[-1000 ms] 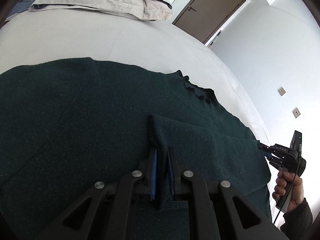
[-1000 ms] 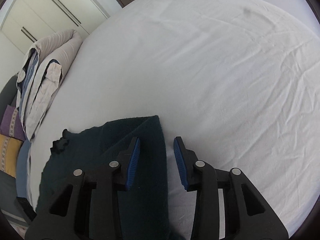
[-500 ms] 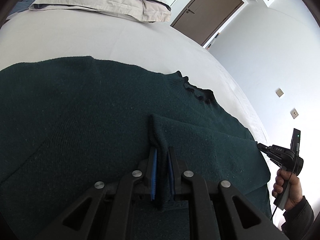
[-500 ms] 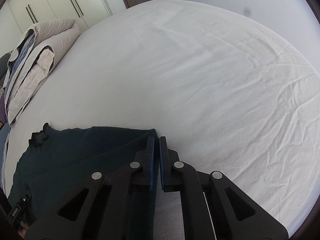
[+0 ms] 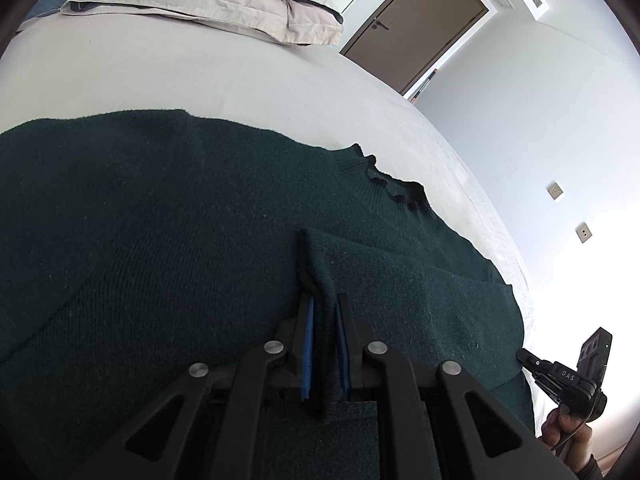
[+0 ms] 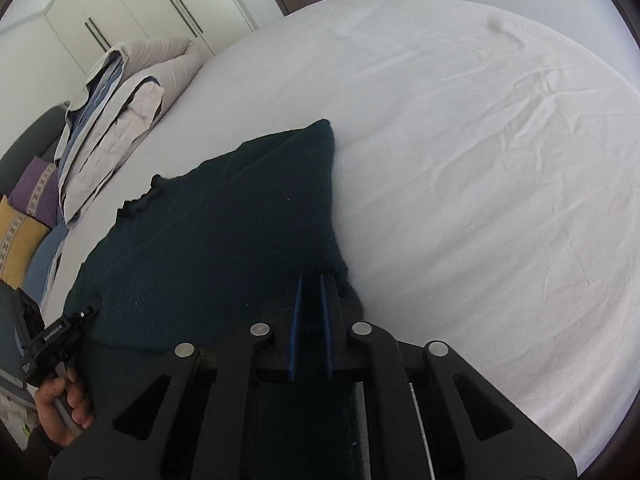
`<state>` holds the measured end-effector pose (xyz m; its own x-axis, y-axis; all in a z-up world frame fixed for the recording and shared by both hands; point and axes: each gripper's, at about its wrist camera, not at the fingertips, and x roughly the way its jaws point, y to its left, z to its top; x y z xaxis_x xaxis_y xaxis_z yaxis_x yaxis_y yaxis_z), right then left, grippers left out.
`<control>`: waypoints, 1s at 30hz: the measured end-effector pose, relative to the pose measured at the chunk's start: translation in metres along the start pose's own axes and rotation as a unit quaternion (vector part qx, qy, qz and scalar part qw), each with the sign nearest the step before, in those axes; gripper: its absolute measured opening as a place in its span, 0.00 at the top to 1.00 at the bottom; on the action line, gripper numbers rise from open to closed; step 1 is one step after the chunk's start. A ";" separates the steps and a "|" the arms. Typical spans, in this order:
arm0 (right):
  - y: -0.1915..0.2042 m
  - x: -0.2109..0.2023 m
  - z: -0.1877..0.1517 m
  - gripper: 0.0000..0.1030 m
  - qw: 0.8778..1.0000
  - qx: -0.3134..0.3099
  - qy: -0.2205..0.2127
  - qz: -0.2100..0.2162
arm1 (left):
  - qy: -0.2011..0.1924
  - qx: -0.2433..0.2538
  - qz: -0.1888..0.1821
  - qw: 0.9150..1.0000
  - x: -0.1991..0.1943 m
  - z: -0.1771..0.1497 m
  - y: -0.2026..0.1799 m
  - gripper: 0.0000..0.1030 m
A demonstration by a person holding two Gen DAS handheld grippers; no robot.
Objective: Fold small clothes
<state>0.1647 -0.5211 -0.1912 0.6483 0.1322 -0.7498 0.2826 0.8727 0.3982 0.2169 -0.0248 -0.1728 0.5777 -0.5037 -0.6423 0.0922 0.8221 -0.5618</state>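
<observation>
**Left wrist view: both grippers pinched on the sweater, fold in hand**

Left wrist view shows the left gripper point(image 5: 323, 308) nearly closed, its blue pads point(image 5: 307, 340) clamped on a raised ridge of dark green knit. That ridge is the edge of a sleeve or side panel already laid inward over the body of the sweater point(image 5: 180, 240).

Right wrist view shows the right gripper point(image 6: 311, 300) fully closed, its pads nipping the sweater's edge on the side that borders the bare sheet. The same gripper appears at the lower right of the left wrist view, held by a hand point(image 5: 568, 436).

**Step in hand.** Judged from the grips, the garment is held at two points for a fold; the side fold looks part done, the body fold not yet made.

**Next move.** Both grips should lift and travel together, at even height, so the knit does not stretch or skew. Soft knit will sag between the grips.

**Position and axis.** The sweater lies flat on the bed point(image 6: 480, 140), on the side nearer the person, well short of the stacked pillows point(image 5: 208, 0). Its ruffled collar point(image 5: 394, 186) points toward the far edge of the bed. The long axis runs from collar to hem, back toward the person; the hem is hidden beneath the grippers.
</observation>
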 end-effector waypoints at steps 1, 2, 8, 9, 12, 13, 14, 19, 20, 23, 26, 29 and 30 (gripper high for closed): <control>0.003 -0.004 0.001 0.96 1.000 0.000 -0.001 -0.010 | 0.003 -0.004 -0.009 1.000 -0.001 0.002 0.001 0.86; 0.010 -0.011 0.001 0.95 1.000 -0.008 -0.009 -0.028 | 0.007 -0.008 -0.016 1.000 -0.003 0.004 0.002 0.84; 0.079 -0.098 -0.015 0.72 0.979 -0.116 -0.157 -0.054 | -0.061 -0.041 -0.006 0.997 -0.077 0.004 0.019 0.28; 0.092 -0.110 -0.020 0.44 0.973 -0.127 -0.181 -0.062 | -0.073 -0.060 -0.010 0.995 -0.095 0.002 0.030 0.27; 0.125 -0.142 -0.045 0.00 0.947 -0.139 -0.281 -0.072 | -0.114 -0.128 -0.016 0.985 -0.152 -0.010 0.075 0.27; 0.135 -0.146 -0.049 0.00 0.944 -0.147 -0.291 -0.060 | -0.130 -0.152 -0.012 0.980 -0.172 -0.015 0.093 0.27; 0.144 -0.147 -0.050 0.00 0.946 -0.154 -0.281 -0.045 | -0.148 -0.177 -0.006 0.973 -0.191 -0.022 0.113 0.27; 0.172 -0.131 -0.062 0.01 0.975 -0.121 -0.171 0.069 | -0.223 -0.317 0.045 0.921 -0.276 -0.057 0.217 0.27; 0.176 -0.127 -0.066 0.02 0.977 -0.114 -0.155 0.088 | -0.233 -0.340 0.057 0.909 -0.288 -0.061 0.235 0.27; 0.192 -0.116 -0.082 0.06 0.980 -0.104 -0.123 0.115 | -0.265 -0.408 0.067 0.871 -0.314 -0.073 0.282 0.27; 0.209 -0.103 -0.097 0.11 0.982 -0.093 -0.098 0.134 | -0.281 -0.452 0.055 0.845 -0.320 -0.072 0.314 0.28; 0.216 -0.096 -0.107 0.18 0.983 -0.084 -0.083 0.142 | -0.289 -0.460 0.058 0.838 -0.315 -0.058 0.330 0.29; 0.217 -0.095 -0.108 0.21 0.983 -0.084 -0.081 0.141 | -0.291 -0.465 0.058 0.834 -0.313 -0.053 0.333 0.33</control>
<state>0.0882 -0.2937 -0.0905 0.7920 0.3160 -0.5224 -0.0370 0.8789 0.4755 0.0239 0.3930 -0.1863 0.8597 0.0008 -0.5108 -0.5043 0.1596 -0.8486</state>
